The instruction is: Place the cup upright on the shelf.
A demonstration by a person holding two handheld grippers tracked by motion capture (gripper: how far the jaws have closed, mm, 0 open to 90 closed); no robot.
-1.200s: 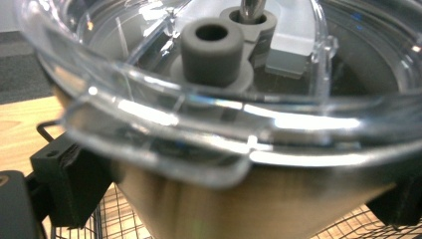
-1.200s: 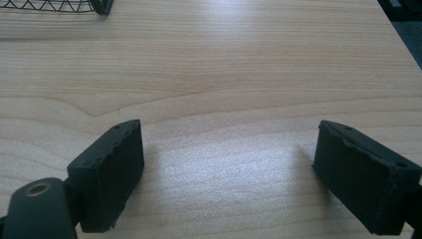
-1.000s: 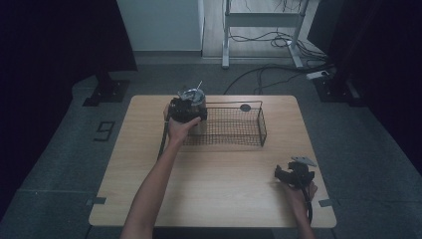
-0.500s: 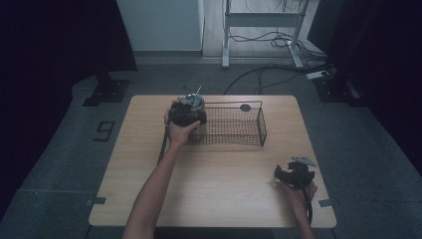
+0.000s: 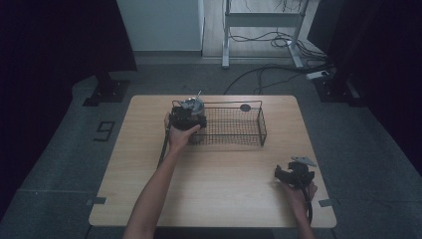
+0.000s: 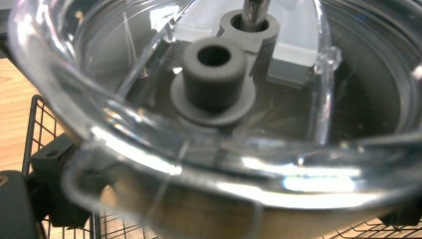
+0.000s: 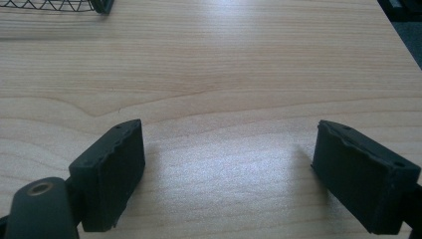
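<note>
Left gripper (image 5: pixel 188 119) jaws clamp clear lid (image 6: pixel 209 124), held over basket (image 5: pixel 261 130) end for lowering in; right gripper (image 7: pixel 229 174) jaws wide, idle above surface (image 7: pixel 239 74).

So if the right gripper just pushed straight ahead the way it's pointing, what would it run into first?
Probably nothing soon: ahead of the right gripper, with its jaws open, lies bare wooden table. The wire basket sits far off to the left, though depth is hard to judge.
</note>
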